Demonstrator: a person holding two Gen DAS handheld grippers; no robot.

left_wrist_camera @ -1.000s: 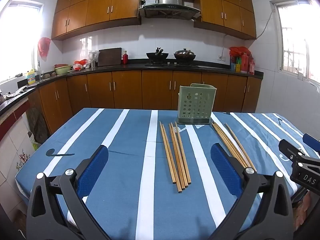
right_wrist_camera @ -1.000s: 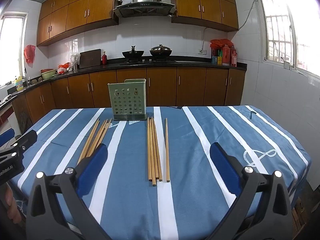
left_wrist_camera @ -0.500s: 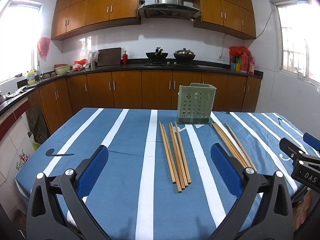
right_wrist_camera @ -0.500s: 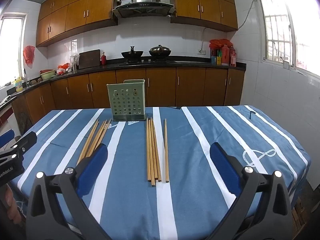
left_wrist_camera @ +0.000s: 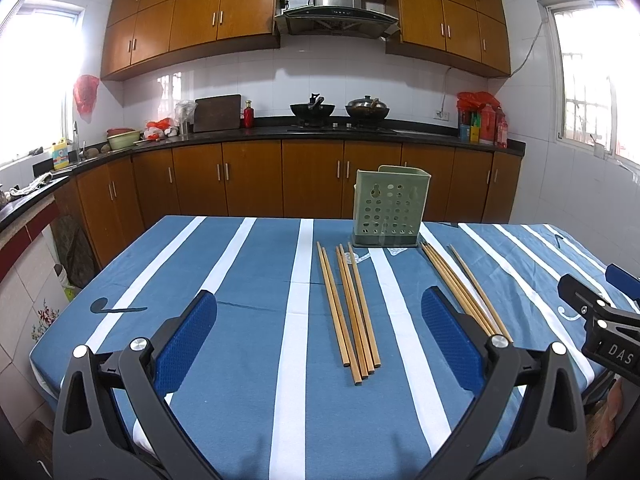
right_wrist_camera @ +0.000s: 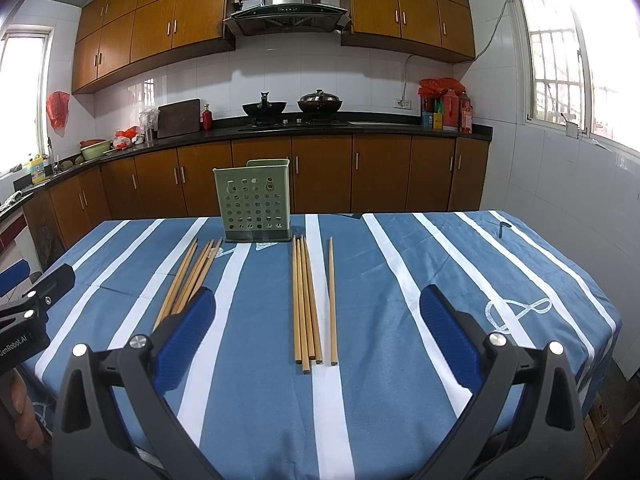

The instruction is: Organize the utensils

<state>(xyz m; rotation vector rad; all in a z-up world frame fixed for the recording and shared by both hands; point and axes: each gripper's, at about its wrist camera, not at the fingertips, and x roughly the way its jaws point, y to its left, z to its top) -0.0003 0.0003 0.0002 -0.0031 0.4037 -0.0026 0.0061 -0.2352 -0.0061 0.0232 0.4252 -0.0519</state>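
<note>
progress: none yet | pale green perforated plastic holder (left_wrist_camera: 391,206) looks empty | two bundles of wooden chopsticks (left_wrist_camera: 349,307) (right_wrist_camera: 310,302) lie on blue striped tablecloth (left_wrist_camera: 240,280) | left gripper (left_wrist_camera: 320,332) wide, holding nothing | right gripper (right_wrist_camera: 318,330) wide, holding nothing

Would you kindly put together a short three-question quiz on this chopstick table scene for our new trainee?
1. True or false: the green holder already contains chopsticks.
2. In the right wrist view, which group has one stick lying apart: A) left chopsticks B) right chopsticks?
3. Fill in: the left claw and right claw are both ____.

Key: 1 false, none show inside or above it; 2 B; 3 open.
</note>
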